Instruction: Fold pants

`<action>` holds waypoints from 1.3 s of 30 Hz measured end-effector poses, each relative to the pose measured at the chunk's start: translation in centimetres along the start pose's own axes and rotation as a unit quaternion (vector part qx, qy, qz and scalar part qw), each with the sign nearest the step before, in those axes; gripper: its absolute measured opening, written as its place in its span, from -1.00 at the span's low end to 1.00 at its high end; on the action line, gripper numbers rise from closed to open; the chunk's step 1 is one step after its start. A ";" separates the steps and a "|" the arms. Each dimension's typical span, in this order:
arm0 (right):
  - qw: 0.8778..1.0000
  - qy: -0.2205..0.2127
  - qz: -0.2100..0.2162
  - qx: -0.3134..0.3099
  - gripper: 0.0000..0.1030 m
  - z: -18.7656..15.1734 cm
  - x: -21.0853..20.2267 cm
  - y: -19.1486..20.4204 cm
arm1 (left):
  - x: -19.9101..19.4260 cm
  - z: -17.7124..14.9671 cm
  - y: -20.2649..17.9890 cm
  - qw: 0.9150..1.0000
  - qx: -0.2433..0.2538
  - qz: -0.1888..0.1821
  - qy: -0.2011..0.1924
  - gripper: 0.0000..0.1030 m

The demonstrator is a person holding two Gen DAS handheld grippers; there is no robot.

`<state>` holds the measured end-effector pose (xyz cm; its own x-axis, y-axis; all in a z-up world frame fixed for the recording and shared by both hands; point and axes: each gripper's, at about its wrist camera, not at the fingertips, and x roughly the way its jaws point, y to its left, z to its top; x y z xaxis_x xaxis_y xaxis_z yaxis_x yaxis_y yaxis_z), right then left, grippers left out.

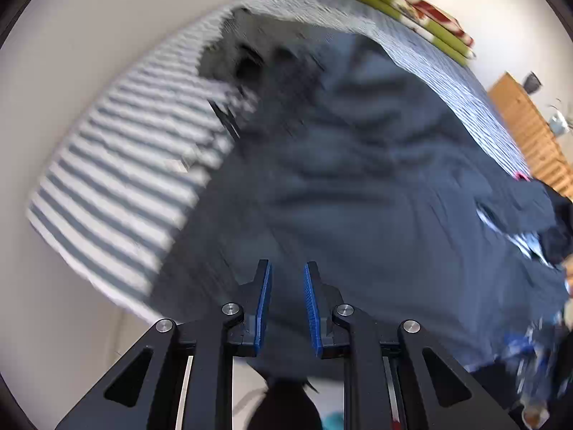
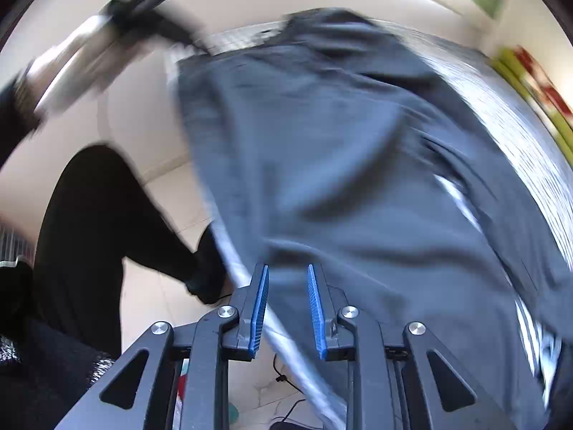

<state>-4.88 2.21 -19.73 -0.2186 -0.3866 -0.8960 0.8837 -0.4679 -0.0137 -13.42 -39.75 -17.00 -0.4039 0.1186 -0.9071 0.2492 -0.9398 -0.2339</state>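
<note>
The dark pants (image 1: 358, 179) lay spread on the striped bed (image 1: 118, 179), long axis running away from both grippers. The left gripper (image 1: 287, 279) and right gripper (image 2: 287, 283) hovered over the near edge, fingers parted, apparently grasping nothing despite blur.

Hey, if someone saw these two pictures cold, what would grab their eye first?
The dark grey pants spread across most of the striped bed cover, filling both views. Next, the blue-padded fingers of the left gripper, slightly apart with nothing between them, and the green and red folded blanket at the bed's far end.
</note>
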 end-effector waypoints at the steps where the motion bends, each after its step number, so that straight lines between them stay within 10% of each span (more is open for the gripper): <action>1: 1.000 -0.001 -0.007 0.021 -0.60 -0.4 -0.3 -1.4 | 0.4 -0.9 -0.6 1.000 0.014 0.002 0.012 -0.62; 6: 0.990 0.024 -0.075 0.118 -0.60 -2.4 1.1 -7.1 | 3.6 -4.5 -2.4 0.993 0.067 0.050 0.081 -0.62; 8: 0.988 0.067 -0.034 0.136 -0.60 -3.8 2.8 -7.5 | 3.0 -4.9 -2.7 0.991 0.080 0.064 0.086 -0.62; 12: 0.994 0.067 0.003 0.083 -0.60 -5.7 1.6 -5.2 | 0.6 -3.6 -4.3 0.990 0.090 0.091 0.065 -0.63; 16: 0.985 0.013 -0.004 0.173 -0.60 -6.1 -3.3 -11.0 | -2.0 0.3 -10.4 0.988 0.139 0.061 0.012 -0.62; 21: 0.944 -0.077 -0.144 0.286 -0.44 -8.3 -11.9 -23.1 | -1.8 5.6 -19.7 0.981 0.192 -0.002 -0.026 -0.50; 25: 0.907 -0.067 -0.227 0.347 -0.04 -9.6 -15.6 -33.2 | 1.5 7.0 -28.3 0.962 0.270 -0.030 -0.024 -0.13; 33: 0.861 -0.016 -0.127 0.493 0.06 -12.9 -12.0 -44.7 | 10.6 5.6 -42.4 0.918 0.393 -0.031 0.043 0.10; 35: 0.852 -0.012 -0.139 0.504 -0.06 -13.2 -10.7 -45.4 | 12.2 5.3 -43.4 0.917 0.394 -0.027 0.053 0.10; 37: 0.854 -0.011 -0.159 0.496 -0.96 -12.4 -10.5 -44.9 | 12.8 5.6 -43.7 0.921 0.385 -0.029 0.055 0.10; 39: 0.861 -0.046 -0.167 0.479 -0.96 -11.7 -11.6 -43.3 | 12.7 5.8 -43.0 0.925 0.376 -0.028 0.047 0.10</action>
<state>-35.78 36.29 -13.94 -0.4649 -0.1435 -0.8737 0.0284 -0.9887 0.1473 -34.40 0.26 -16.41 -0.3107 0.1680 -0.9355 -0.4671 -0.8842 -0.0036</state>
